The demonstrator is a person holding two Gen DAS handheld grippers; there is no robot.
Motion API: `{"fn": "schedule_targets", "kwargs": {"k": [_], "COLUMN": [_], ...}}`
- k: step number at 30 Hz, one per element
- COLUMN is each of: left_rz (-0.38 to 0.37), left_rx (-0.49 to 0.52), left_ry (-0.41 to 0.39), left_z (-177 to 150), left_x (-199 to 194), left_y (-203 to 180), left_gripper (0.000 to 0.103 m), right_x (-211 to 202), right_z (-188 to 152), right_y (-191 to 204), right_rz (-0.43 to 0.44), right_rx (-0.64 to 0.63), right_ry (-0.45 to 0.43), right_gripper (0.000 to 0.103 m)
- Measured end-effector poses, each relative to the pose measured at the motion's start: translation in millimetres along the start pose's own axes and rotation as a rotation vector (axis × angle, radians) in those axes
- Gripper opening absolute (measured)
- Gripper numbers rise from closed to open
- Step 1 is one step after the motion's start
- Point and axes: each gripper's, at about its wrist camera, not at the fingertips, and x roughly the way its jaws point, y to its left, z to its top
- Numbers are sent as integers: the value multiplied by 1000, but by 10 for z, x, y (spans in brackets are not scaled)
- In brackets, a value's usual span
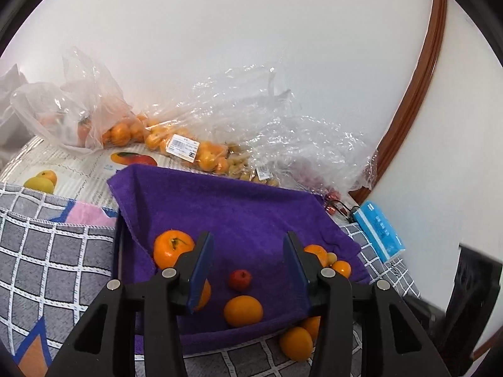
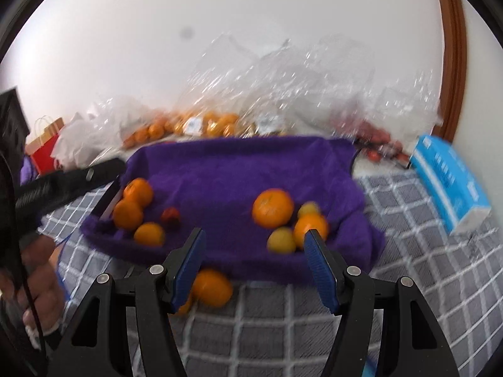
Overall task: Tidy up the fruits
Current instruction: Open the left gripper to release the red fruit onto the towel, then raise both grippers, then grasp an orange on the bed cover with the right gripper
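A tray draped in a purple towel (image 1: 239,207) (image 2: 226,172) holds loose fruit. In the left wrist view my left gripper (image 1: 248,267) is open and empty over it, with a large orange (image 1: 173,248) by its left finger, a small red fruit (image 1: 240,279) and an orange (image 1: 243,310) between the fingers. More oranges (image 1: 341,267) lie at the right. My right gripper (image 2: 254,264) is open and empty at the tray's near edge. A big orange (image 2: 273,207) and yellow fruit (image 2: 282,240) lie ahead; one orange (image 2: 211,286) sits off the towel.
Clear plastic bags of oranges (image 1: 125,132) and other fruit line the wall behind the tray. A blue tissue pack (image 1: 378,231) (image 2: 449,182) lies to the right. The grey checked cloth (image 1: 47,267) covers the surface. The left gripper's handle and hand (image 2: 41,251) show at left.
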Motion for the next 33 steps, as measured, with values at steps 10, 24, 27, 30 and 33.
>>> {"fn": "schedule_targets", "kwargs": {"k": [10,24,27,30,33], "left_rz": [35,54,46,44,47], "left_rx": [-76,-64,-65,-52,-40], "left_ry": [-42,-18,-9,-15,-12], "left_z": [102,77,72,63,52], "left_x": [-78,9,28,15,20], "left_y": [240,243,235,205,181], "left_gripper": [45,45,45,45,45], "right_x": [21,253,307,318,259], "right_z": [-275,-224,-211,-222,-228], "right_y": [54,103,67,72,83], "right_rz": [32,82,115,109,77], "right_rx": [61,68,90,87,74], "right_ry": [58,106,119,116,108], "right_gripper": [63,38,38,33,33]}}
